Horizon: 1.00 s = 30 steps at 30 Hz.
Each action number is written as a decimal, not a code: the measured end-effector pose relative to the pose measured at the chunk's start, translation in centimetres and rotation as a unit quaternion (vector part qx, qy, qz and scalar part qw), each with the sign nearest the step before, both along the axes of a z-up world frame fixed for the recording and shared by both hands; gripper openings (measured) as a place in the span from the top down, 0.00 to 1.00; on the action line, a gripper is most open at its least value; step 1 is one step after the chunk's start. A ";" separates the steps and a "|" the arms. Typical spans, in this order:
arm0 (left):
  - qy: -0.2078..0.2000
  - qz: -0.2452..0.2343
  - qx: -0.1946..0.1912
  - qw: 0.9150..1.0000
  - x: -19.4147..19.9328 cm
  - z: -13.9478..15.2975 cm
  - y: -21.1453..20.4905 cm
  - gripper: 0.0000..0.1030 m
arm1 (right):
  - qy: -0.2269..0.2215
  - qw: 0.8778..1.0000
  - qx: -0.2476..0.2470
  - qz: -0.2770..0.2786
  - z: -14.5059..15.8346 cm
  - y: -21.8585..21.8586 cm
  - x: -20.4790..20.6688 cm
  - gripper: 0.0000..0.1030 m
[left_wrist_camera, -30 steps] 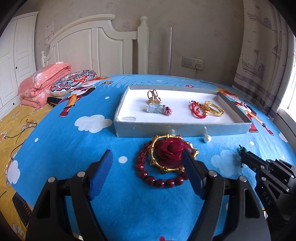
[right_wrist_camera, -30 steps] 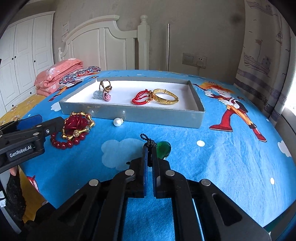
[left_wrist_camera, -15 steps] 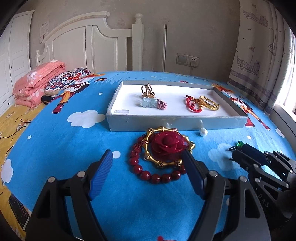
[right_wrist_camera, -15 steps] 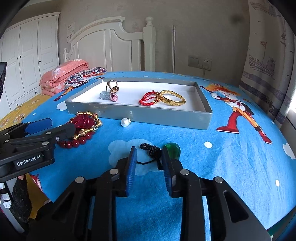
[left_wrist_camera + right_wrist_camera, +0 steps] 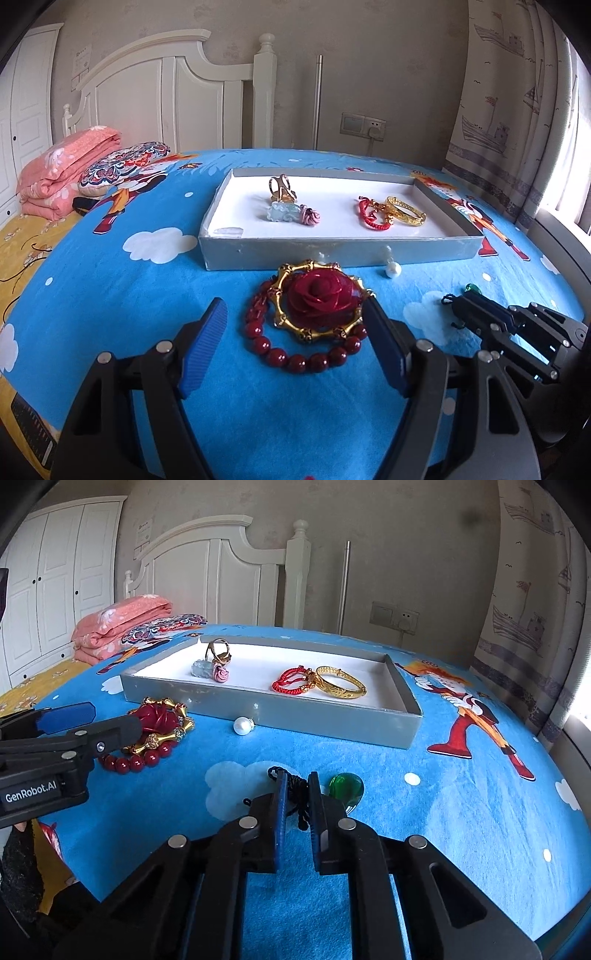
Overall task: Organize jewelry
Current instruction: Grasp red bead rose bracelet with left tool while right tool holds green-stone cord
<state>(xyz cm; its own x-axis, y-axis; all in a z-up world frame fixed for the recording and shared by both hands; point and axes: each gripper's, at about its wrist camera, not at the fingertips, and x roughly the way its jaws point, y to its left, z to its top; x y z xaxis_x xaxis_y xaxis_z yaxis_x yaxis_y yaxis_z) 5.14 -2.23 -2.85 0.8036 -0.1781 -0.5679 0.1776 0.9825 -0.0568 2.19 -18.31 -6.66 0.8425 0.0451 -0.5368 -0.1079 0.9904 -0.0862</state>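
fingers of my right gripper [image 5: 295, 790] pinch the green pendant's black cord [image 5: 297, 794]; left gripper [image 5: 295, 325] gapes; i'd lift slowly toward the tray [image 5: 332, 720].

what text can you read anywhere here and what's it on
"GenRobot.AI": white lettering on the side of the left tongs body, in the right wrist view.
Paper notice on the wall above the headboard: too small to read.
Nothing else legible.

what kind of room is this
Most likely a bedroom, perhaps a child's: the tray sits on a bed with a cartoon-print blue sheet, a white headboard behind it, folded pink bedding and white wardrobe doors.
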 end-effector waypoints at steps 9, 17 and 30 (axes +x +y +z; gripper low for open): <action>-0.050 -0.032 0.053 0.997 -0.6 1.2 -3.9 0.40 | -0.001 1.000 0.006 -0.001 -0.1 0.0 -0.1 0.89; -0.035 -0.067 0.063 0.995 0.4 0.0 -5.8 0.39 | -0.003 1.000 0.028 -0.012 -0.1 -1.3 -0.5 0.89; 0.013 -0.012 0.005 1.000 0.9 -0.6 2.3 0.37 | -0.004 1.000 0.024 -0.007 -0.1 -0.7 -0.5 0.89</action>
<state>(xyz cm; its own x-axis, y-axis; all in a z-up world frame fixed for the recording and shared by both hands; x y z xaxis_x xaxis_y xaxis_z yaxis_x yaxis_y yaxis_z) 6.08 0.03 -3.49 0.7844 -0.1920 -0.5897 0.2000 0.9784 -0.0525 1.73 -18.98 -6.77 0.8470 0.0589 -0.5283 -0.0938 0.9948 -0.0394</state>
